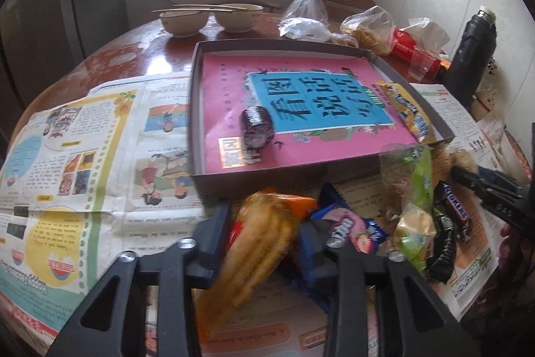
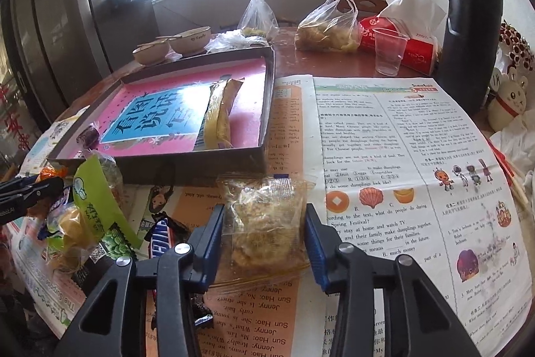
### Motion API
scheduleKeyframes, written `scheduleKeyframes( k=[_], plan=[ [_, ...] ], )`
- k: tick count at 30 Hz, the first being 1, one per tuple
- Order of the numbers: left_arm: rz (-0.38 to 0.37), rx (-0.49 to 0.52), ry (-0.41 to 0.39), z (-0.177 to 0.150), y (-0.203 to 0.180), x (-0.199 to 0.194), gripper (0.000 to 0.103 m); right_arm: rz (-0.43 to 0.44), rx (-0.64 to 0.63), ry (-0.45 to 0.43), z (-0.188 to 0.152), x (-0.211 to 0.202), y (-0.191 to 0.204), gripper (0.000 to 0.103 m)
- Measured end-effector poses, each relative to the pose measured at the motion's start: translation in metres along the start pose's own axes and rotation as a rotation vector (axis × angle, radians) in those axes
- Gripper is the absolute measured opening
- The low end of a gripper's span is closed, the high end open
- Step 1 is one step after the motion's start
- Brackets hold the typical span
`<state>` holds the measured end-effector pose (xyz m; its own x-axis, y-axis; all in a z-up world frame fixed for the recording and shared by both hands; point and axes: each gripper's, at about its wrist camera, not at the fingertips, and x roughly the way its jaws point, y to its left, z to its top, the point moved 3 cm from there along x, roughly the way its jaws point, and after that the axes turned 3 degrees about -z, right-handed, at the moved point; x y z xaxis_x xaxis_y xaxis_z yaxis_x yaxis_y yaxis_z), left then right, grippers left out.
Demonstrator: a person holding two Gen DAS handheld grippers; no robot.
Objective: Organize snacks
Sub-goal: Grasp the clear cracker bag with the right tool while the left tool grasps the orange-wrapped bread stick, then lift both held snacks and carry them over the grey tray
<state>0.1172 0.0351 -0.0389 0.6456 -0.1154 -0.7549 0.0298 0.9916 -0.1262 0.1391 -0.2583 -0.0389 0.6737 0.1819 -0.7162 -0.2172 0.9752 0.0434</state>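
My left gripper [image 1: 264, 243] is closed on a clear-wrapped pack of yellow-orange stick snacks [image 1: 257, 243]; both blue pads press its sides. The pack is long and hangs low towards the camera, so I judge it could swing or slip through the film during a lift. The blue strawberry wafer packet [image 1: 347, 223] lies touching the right pad [image 1: 314, 256], and could be dragged along or pinched with the pack.

My right gripper [image 2: 264, 243] has its pads against both sides of a clear bag of crumbly golden pastry [image 2: 267, 216], which rests on the newspaper [image 2: 401, 156] just before the near wall of the box. I read this as a grip, though a light one. The contents look brittle: too hard a squeeze would crush them; too soft, and the slick film slides out.

Outward, the remaining pile sits at the near edge of the surface [image 1: 140, 49], in front of the box's near right corner: a green bag [image 1: 418, 179] and a Snickers bar [image 1: 451, 206], the latter near the right gripper [image 1: 491, 193] as seen from the left. A careless sweep could push them off.

The shallow cardboard box [image 1: 197, 109], lined with a pink book, holds a dark round snack [image 1: 255, 126] near its left wall and a yellow packet [image 1: 408, 109] along its right wall. Its low near wall could catch either load on the way in.
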Motion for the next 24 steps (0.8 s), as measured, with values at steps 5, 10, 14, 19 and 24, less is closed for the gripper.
scheduleKeyframes(
  k=[5, 10, 14, 19, 24],
  plan=[
    [-0.012, -0.048, -0.002, -0.003, 0.015, -0.005, 0.03, 0.026, 0.022, -0.025, 0.003, -0.01, -0.001, 0.045],
    [-0.021, -0.065, -0.045, 0.002, 0.018, -0.021, 0.027, 0.04, 0.032, -0.043, 0.006, -0.018, 0.002, 0.044],
    [-0.033, -0.073, -0.079, 0.009, 0.018, -0.035, 0.025, 0.057, 0.039, -0.061, 0.009, -0.027, 0.005, 0.044],
    [-0.04, -0.081, -0.098, 0.018, 0.018, -0.04, 0.024, 0.075, 0.027, -0.082, 0.017, -0.033, 0.015, 0.044],
    [-0.044, -0.095, -0.127, 0.032, 0.02, -0.044, 0.023, 0.086, 0.017, -0.092, 0.025, -0.034, 0.023, 0.044]
  ],
)
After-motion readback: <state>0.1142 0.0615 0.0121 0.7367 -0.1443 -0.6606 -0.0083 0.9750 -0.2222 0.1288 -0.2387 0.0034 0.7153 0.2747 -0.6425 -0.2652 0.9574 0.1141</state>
